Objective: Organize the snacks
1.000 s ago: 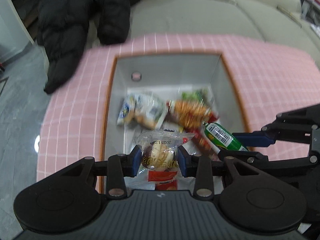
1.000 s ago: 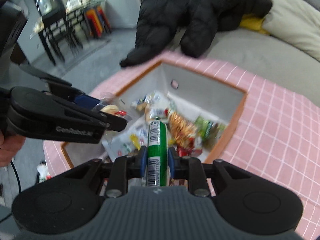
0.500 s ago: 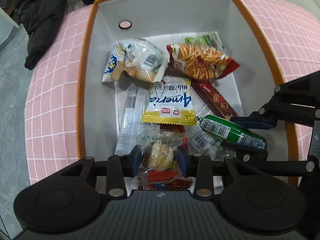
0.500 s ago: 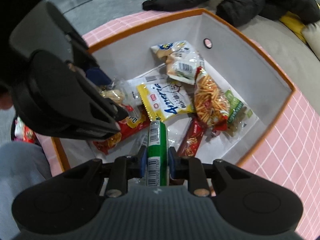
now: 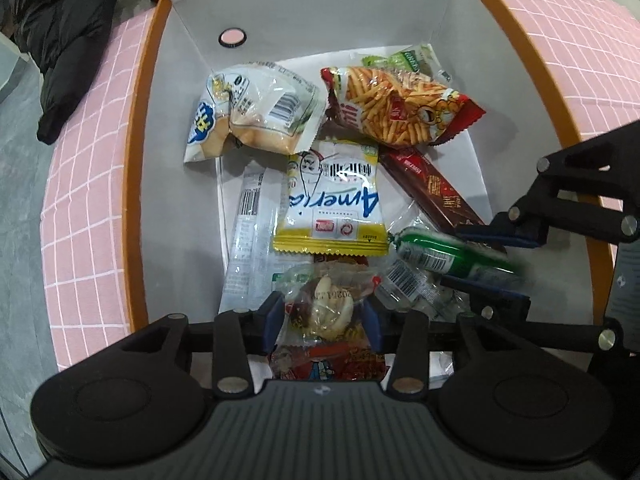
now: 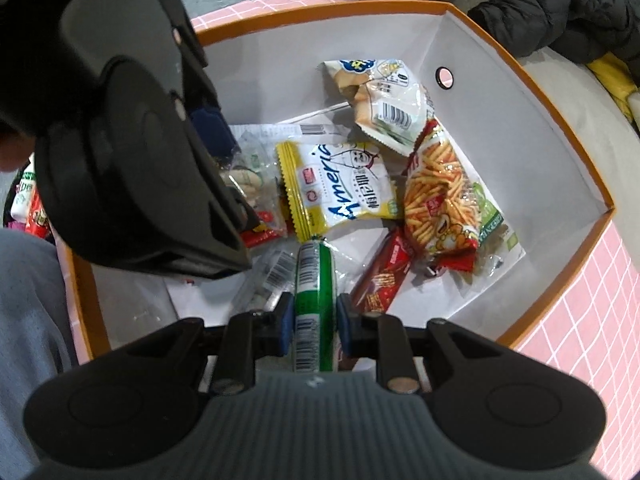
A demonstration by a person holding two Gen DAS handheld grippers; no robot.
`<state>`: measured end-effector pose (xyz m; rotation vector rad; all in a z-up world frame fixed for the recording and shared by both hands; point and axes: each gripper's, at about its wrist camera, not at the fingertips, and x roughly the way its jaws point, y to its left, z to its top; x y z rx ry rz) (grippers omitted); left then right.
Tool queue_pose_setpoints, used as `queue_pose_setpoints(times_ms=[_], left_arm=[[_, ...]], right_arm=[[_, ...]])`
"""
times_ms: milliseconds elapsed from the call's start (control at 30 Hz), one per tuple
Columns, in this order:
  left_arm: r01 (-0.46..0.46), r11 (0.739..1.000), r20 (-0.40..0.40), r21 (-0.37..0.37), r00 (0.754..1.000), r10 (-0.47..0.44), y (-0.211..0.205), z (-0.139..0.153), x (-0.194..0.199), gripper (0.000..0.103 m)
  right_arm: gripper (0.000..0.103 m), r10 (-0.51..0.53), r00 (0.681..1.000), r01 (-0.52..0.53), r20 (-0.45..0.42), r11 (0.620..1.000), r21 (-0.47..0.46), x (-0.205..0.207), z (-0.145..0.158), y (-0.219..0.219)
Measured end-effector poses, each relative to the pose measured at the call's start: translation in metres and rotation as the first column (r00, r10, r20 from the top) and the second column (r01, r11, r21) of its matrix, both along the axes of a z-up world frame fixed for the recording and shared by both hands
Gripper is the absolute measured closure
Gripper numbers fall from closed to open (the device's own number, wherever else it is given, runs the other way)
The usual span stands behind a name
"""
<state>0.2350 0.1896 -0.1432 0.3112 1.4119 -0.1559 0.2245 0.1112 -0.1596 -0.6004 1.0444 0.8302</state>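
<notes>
A black coat (puffy) lies beside pink checked cloth, grey floor.

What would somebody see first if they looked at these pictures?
The white, orange-rimmed box full of bright snacks: a yellow packet in the middle and a fries bag at the back. Nearer, the left hand-held gripper pinches a clear-wrapped pastry, the right hand-held gripper a green sausage.

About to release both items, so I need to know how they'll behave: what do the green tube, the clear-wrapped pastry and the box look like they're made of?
Green tube: glossy plastic film casing, shown by its sheen and crimped end; probably a sausage. Clear-wrapped pastry: thin crinkly transparent plastic with glare and creases. Box: matte white, flat folded walls, orange rim; looks like cardboard.
</notes>
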Motion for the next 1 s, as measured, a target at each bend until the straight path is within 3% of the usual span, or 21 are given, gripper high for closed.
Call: queue_pose_setpoints(times_ms=[33,67,100,167,433,600,800,1000], left_arm=[[0.002,1.000,0.005,0.000,1.000,-0.002,-0.002,0.001,-0.001,0.045],[0.003,1.000,0.011,-0.002,1.000,-0.003,-0.002,0.004,-0.002,0.042],[0.005,1.000,0.020,-0.005,1.000,-0.005,-0.002,0.008,-0.003,0.035],[0.013,1.000,0.047,-0.011,0.999,-0.013,-0.002,0.018,-0.007,0.027],[-0.016,1.000,0.200,-0.022,0.980,0.020,0.004,0.069,-0.020,0.024],[-0.052,0.997,0.340,-0.053,0.938,0.067,0.004,0.118,-0.034,0.024],[-0.100,0.989,0.522,-0.109,0.841,0.143,-0.013,0.176,-0.062,0.023],[-0.118,0.980,0.647,-0.164,0.737,0.196,-0.044,0.209,-0.104,0.019]], right_arm=[[0.083,0.001,1.000,-0.001,0.006,1.000,0.009,0.000,0.003,-0.001],[0.070,0.003,1.000,-0.003,0.011,1.000,0.015,-0.001,0.005,-0.001],[0.045,0.006,1.000,-0.006,0.020,1.000,0.019,-0.002,0.008,-0.001],[0.025,0.021,0.998,-0.022,0.052,1.000,0.022,-0.007,0.015,0.000],[0.025,-0.007,0.989,-0.006,0.146,0.996,0.090,-0.017,0.056,-0.014],[0.024,-0.105,0.976,0.068,0.191,0.980,0.188,-0.021,0.093,-0.038],[0.018,-0.276,0.928,0.180,0.251,0.920,0.347,-0.036,0.147,-0.088],[0.007,-0.439,0.842,0.262,0.312,0.840,0.475,-0.072,0.190,-0.143]])
